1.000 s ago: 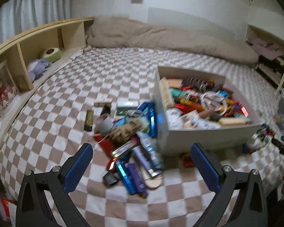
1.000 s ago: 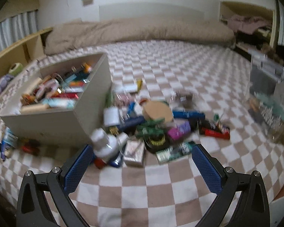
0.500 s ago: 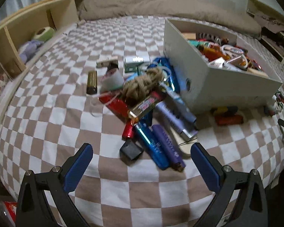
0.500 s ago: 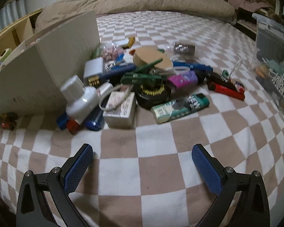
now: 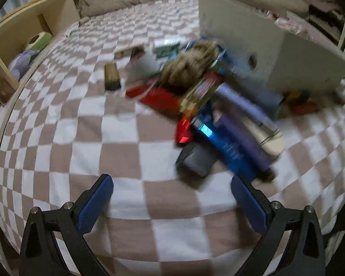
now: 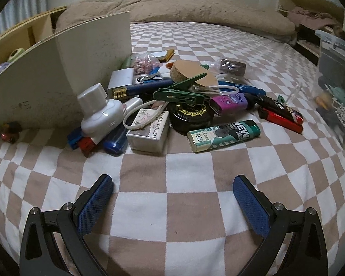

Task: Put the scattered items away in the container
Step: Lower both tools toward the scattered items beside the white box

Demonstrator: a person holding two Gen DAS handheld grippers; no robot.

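Nearby, box [image 6: 147, 127] reading "GEL POLISH", green lighter [image 6: 223, 135] reading "NEW", both tongs [image 5: 172, 189] [image 6: 172, 189] wide open, empty

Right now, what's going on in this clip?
A person holds two grippers over a checkered bed, tidying clutter into a white box. Both are open and empty. The left gripper is low in front of one pile, a dark case and a blue tube nearest its fingers; that view is motion-blurred. The right gripper faces a second pile beside the box, with a silver tin and a green lighter closest. Nothing is picked up yet.
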